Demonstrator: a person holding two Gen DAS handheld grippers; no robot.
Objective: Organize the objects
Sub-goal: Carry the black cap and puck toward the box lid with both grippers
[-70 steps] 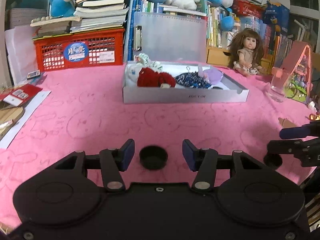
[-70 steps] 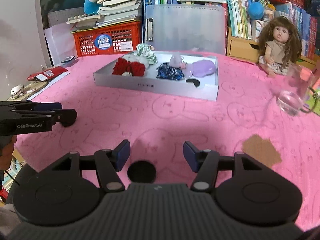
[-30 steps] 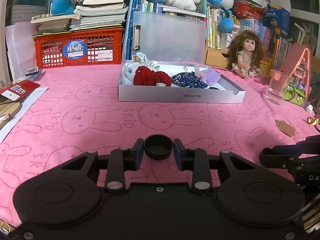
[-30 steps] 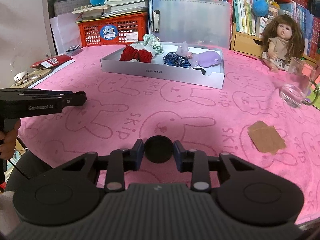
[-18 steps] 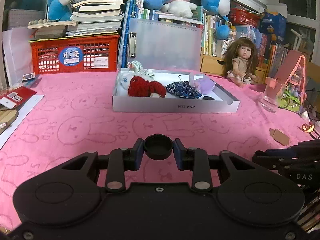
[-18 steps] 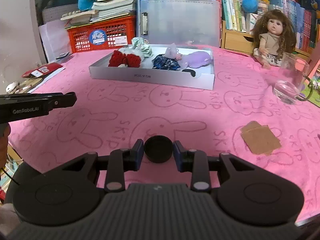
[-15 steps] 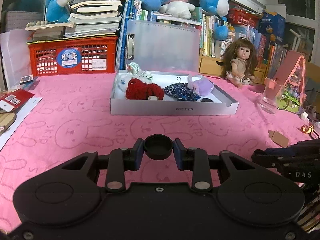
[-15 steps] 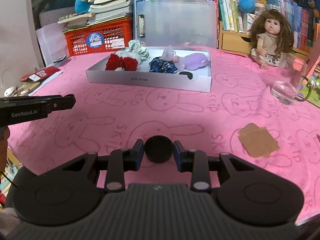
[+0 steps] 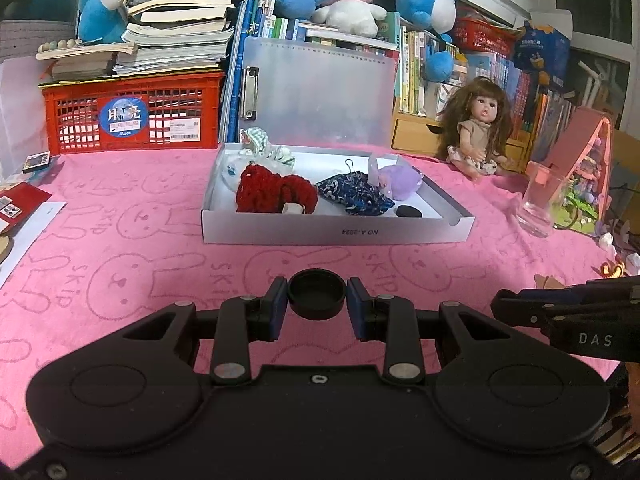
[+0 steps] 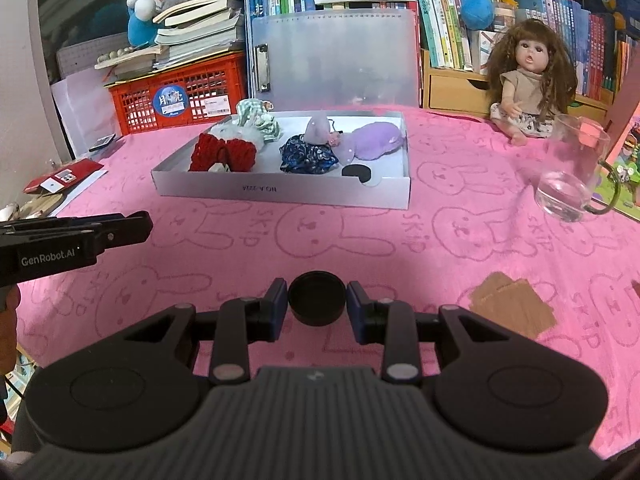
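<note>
My left gripper (image 9: 317, 305) is shut on a small round black cap (image 9: 317, 294), held just above the pink cloth. My right gripper (image 10: 317, 303) is shut on a second round black cap (image 10: 317, 297), also lifted off the cloth. Ahead of both stands the white tray (image 9: 336, 234) (image 10: 280, 194) with a red knitted piece (image 9: 274, 192), a dark blue patterned pouch (image 9: 354, 198), a purple pouch (image 9: 400, 180) and a third black cap (image 9: 409, 211) (image 10: 356, 171) inside. Each gripper shows at the other view's edge: the right gripper (image 9: 560, 312), the left gripper (image 10: 76, 236).
A glass mug (image 10: 572, 176) stands at the right, a doll (image 10: 524, 88) sits behind it. A brown cardboard scrap (image 10: 512, 304) lies on the cloth at the right. A red crate (image 9: 132, 116) with books, a clear clipboard (image 9: 320, 92) and bookshelves line the back edge.
Both grippers closed on their black caps, lifted them off the cloth and have moved a little forward toward the tray; the tray now looks slightly nearer.
</note>
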